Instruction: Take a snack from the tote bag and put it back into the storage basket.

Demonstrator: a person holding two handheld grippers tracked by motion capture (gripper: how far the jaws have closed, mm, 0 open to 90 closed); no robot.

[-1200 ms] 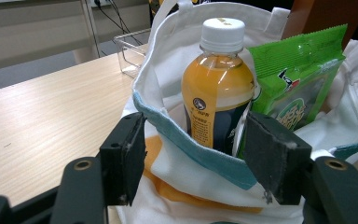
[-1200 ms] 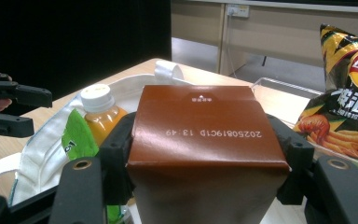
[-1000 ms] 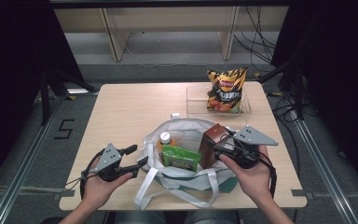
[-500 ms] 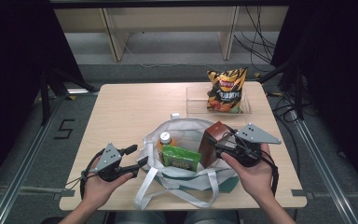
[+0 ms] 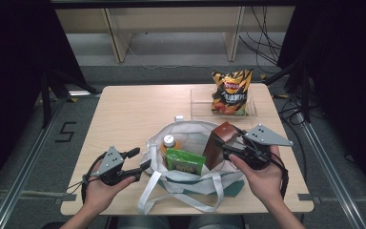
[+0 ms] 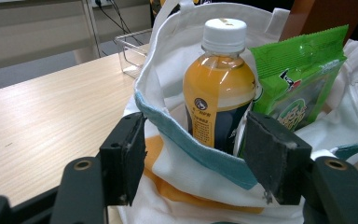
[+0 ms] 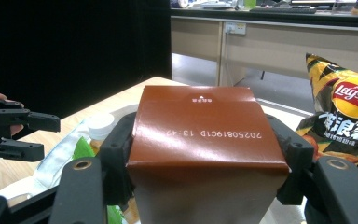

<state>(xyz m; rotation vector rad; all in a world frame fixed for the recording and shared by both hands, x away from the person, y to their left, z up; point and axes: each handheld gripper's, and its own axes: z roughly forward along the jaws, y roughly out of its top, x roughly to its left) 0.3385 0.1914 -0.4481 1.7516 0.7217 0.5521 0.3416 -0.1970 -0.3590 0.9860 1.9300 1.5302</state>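
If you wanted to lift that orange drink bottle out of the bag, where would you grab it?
Grip the orange bottle at its white cap and neck, coming straight down from above. It stands upright in the white tote bag, and only its top rises above the bag rim. The green packet crowds one side, so a sideways approach looks blocked.

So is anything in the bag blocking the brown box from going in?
Partly. The orange juice bottle and green snack packet stand upright in the tote bag, left of the brown box clamped in the right gripper; the space beneath looks free.
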